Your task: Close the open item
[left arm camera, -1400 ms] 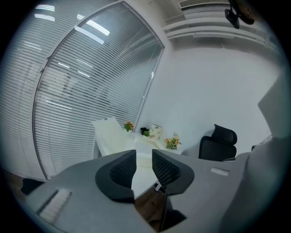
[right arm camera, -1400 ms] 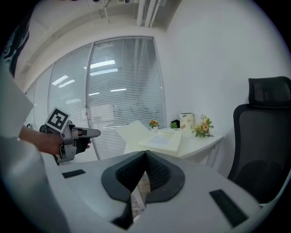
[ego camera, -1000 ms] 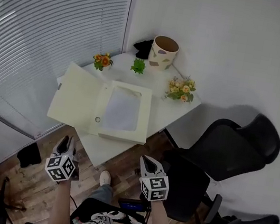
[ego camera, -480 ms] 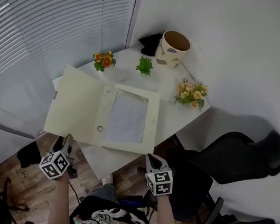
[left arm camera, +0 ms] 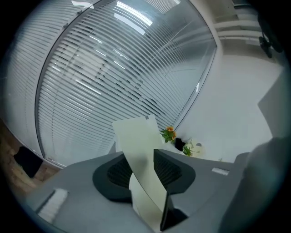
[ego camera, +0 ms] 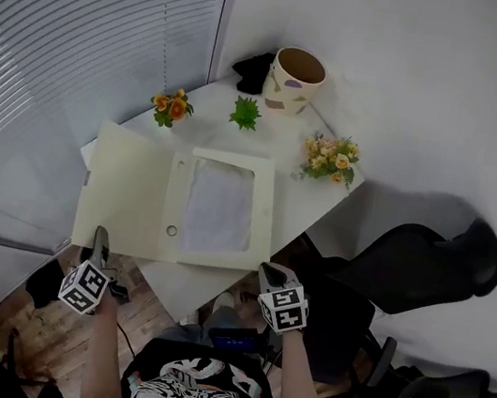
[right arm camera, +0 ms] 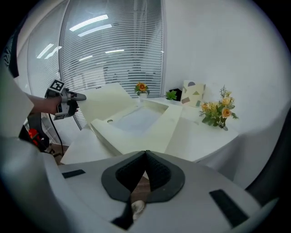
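Observation:
A cream box folder (ego camera: 263, 215) lies open on the white table (ego camera: 309, 204), white paper (ego camera: 218, 207) in its tray and its cover (ego camera: 127, 186) spread flat to the left. My left gripper (ego camera: 100, 239) is at the cover's near left edge. In the left gripper view the cover (left arm camera: 136, 136) runs between the jaws of the left gripper (left arm camera: 140, 154), which are closing around it. My right gripper (ego camera: 266, 271) hovers by the table's near edge, below the tray. It (right arm camera: 146, 152) is shut and empty, facing the folder (right arm camera: 136, 120).
A patterned vase (ego camera: 293, 79), a black object (ego camera: 250, 72), a small green plant (ego camera: 245, 112), orange flowers (ego camera: 170, 106) and a pale bouquet (ego camera: 330, 157) stand along the table's far side. Window blinds (ego camera: 67, 37) are on the left, a black chair (ego camera: 418, 261) on the right.
My left gripper has moved left and forward to the cover's near edge, so the cover now sits between its jaws. The right gripper has edged towards the table's near edge.

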Tool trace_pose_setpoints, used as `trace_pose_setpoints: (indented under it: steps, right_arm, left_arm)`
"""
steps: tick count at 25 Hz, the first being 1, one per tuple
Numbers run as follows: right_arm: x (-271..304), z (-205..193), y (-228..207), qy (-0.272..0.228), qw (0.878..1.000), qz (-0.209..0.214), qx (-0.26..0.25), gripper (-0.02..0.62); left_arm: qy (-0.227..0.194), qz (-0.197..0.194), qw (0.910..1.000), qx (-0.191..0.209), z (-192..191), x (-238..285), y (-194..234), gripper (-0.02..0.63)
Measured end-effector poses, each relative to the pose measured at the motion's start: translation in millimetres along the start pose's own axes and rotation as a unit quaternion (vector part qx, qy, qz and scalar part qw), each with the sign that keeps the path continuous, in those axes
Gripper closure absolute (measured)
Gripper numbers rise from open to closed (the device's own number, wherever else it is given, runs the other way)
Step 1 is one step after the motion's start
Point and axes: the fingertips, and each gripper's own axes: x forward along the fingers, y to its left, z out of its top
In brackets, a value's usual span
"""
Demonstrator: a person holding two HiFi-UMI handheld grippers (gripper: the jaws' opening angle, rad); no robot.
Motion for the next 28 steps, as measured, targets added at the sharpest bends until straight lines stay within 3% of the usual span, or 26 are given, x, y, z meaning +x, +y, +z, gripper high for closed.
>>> trace_pose_setpoints:
  steps: [3, 5, 16, 22, 28]
  right_arm:
    - [2, -3, -5, 0.007, 1.000, -0.002, -0.003, 0.592]
    - [2, -5, -5, 0.010, 1.000, 0.002, -0.002, 0.591]
    - [3, -4, -5, 0.009, 0.999, 0.026, 0.040, 0.591]
    - [0, -3, -9, -0.025, 0.997, 0.013, 0.067, 0.592]
    - [2, -5, -7, -0.019, 0.997, 0.014, 0.067, 0.592]
  left_arm:
    - [-0.001, 0.003, 1.0000, -0.001, 2, 0, 1, 0.501]
    - [0.001, 0.005, 1.0000, -0.004, 2, 1, 4, 0.548]
    - [0.002, 0.019, 0.9997, -0.014, 3, 6, 12, 0.561]
    - [0.001, 0.005, 0.9997, 0.024, 9, 3, -5, 0.568]
    - [-0.005, 0.005, 0.9993, 0.037, 10, -2, -11, 0.574]
